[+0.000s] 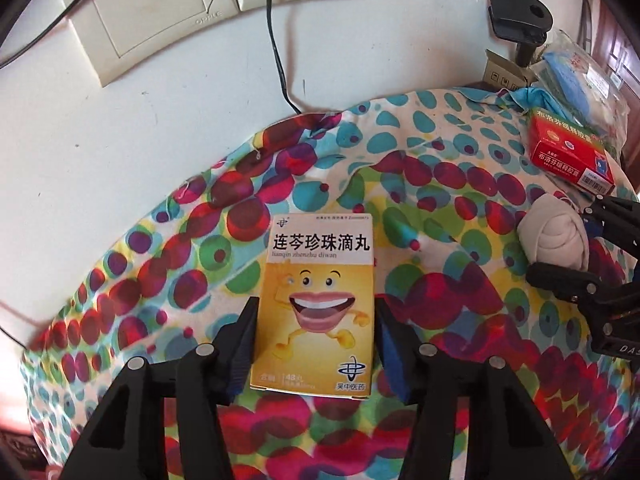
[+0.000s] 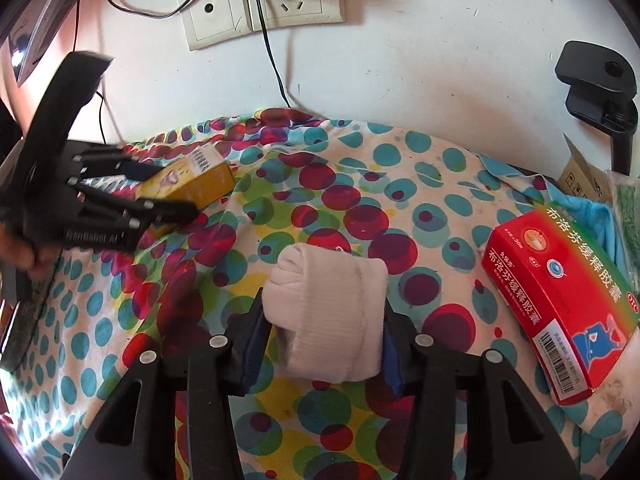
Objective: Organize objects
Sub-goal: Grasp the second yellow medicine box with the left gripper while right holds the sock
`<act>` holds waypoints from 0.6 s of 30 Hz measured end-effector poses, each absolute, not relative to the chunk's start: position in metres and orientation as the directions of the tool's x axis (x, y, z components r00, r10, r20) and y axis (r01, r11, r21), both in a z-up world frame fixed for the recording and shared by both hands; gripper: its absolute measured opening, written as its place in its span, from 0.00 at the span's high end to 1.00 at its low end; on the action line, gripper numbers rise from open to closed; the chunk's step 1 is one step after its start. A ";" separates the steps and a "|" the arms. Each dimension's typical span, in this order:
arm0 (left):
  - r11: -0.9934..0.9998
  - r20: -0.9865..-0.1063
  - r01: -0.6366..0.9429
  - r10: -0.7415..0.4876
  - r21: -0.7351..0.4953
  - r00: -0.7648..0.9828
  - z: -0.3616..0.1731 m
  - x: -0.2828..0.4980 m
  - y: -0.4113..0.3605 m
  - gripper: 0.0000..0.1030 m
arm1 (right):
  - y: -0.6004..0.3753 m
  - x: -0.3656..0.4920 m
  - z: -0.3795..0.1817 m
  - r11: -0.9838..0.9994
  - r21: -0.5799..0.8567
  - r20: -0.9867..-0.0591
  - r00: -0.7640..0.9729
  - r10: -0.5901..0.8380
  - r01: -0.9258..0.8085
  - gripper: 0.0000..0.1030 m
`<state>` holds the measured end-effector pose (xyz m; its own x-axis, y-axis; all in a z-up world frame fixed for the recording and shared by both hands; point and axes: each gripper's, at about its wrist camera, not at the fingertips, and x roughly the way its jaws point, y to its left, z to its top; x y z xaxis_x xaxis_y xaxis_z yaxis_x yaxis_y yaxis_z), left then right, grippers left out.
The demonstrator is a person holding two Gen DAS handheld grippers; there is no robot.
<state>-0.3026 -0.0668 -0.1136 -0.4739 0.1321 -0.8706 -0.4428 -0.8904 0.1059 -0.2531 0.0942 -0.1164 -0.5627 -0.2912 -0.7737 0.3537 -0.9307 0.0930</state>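
Two grippers working over a spotted cloth set against a white wall.

Left wrist view: the left gripper (image 1: 316, 344) brackets the yellow box (image 1: 314, 304), left pad touching, right pad showing a narrow gap; grip not determinable. The spotted cloth (image 1: 420, 184) ends at the white wall (image 1: 160, 140) carrying the sockets (image 1: 168, 12).
Right wrist view: the right gripper (image 2: 324, 336) clamps the white bandage roll (image 2: 332, 312) at mid-cloth. The red box (image 2: 560, 312) lies at the right edge, apart.

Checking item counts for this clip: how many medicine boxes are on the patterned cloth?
2. The yellow box sits between the left gripper fingers; the red box lies at the cloth's right edge. More could be hidden in the clutter behind it.
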 end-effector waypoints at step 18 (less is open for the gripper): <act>-0.995 -0.797 -0.077 -0.009 0.070 -0.604 -0.085 -0.229 -0.080 0.47 | 0.081 -0.254 -0.117 -0.933 -0.007 -0.787 -0.578 -0.217 0.359 0.57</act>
